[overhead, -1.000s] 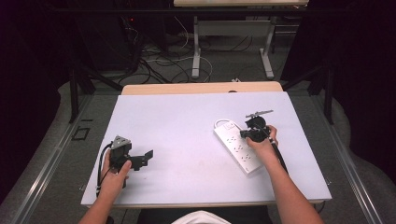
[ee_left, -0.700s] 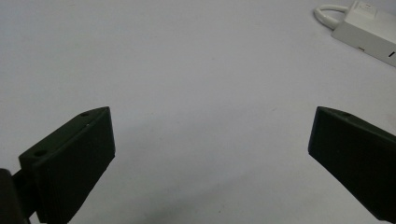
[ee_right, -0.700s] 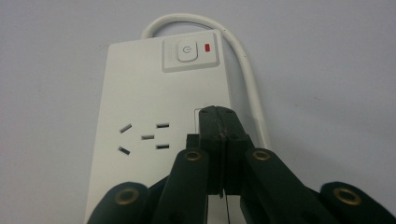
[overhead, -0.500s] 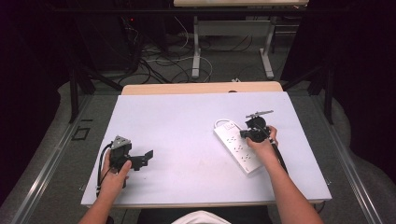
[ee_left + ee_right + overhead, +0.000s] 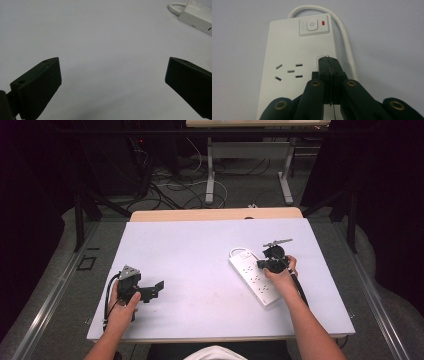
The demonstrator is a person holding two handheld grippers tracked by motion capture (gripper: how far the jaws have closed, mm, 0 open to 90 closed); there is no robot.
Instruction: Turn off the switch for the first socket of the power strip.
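Evidently nothing had moved: right gripper (image 5: 331, 65) stayed closed and empty over the strip (image 5: 287, 50), left gripper (image 5: 112, 82) wide open, empty; switch (image 5: 312, 25) unpressed.

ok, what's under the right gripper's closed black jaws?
The right gripper is shut above the white plastic power strip, near its edge beside the white cable. A small clear raised outline shows at the tips; whatever lies directly beneath is covered.
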